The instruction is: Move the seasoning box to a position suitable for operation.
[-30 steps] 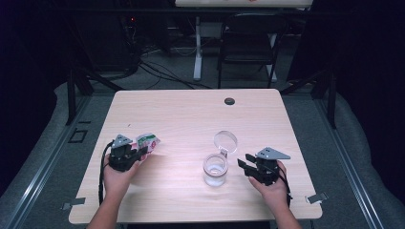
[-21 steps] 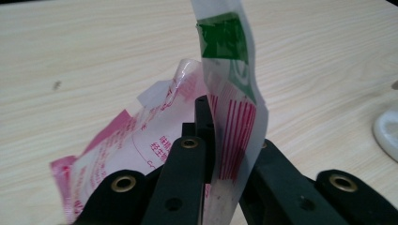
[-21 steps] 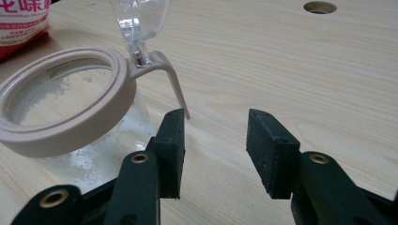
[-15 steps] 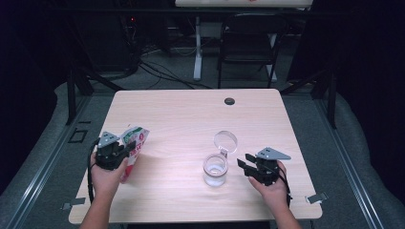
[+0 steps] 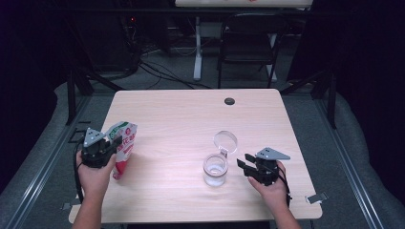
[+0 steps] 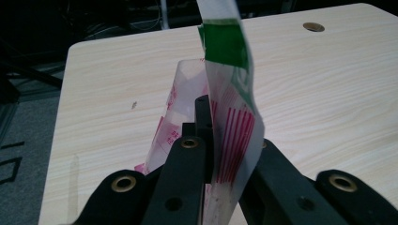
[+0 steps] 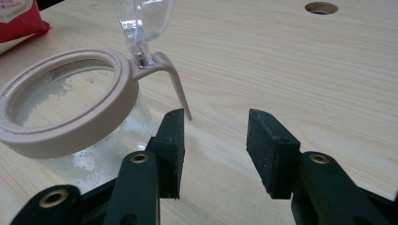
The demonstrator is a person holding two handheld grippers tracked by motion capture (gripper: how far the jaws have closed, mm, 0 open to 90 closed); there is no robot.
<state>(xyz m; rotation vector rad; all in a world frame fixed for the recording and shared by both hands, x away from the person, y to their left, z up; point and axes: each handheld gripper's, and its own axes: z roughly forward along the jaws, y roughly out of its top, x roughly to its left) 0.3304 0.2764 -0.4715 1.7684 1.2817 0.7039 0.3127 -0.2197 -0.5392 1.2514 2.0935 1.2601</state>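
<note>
High view: a pale wooden worktop (image 5: 181, 119) with a dark round hole (image 5: 229, 101) near its far edge. At the lower left of the frame the left gripper (image 5: 106, 149) holds a red, white and green pouch (image 5: 122, 145), whose lower end hangs just above the worktop's left edge. In the left gripper view the jaws are pressed together on the pouch's thin wall, which rises upright between them, its green band towards the top of the frame. Right of centre stands a clear glass jar (image 5: 214, 169) with a beige rim; its hinged transparent lid (image 5: 225, 141) is swung open behind it. The right gripper (image 5: 243, 164) sits just right of the jar. In the right gripper view its jaws stand spread with bare wood between them, the left jaw beside the rim's beige tab.
</note>
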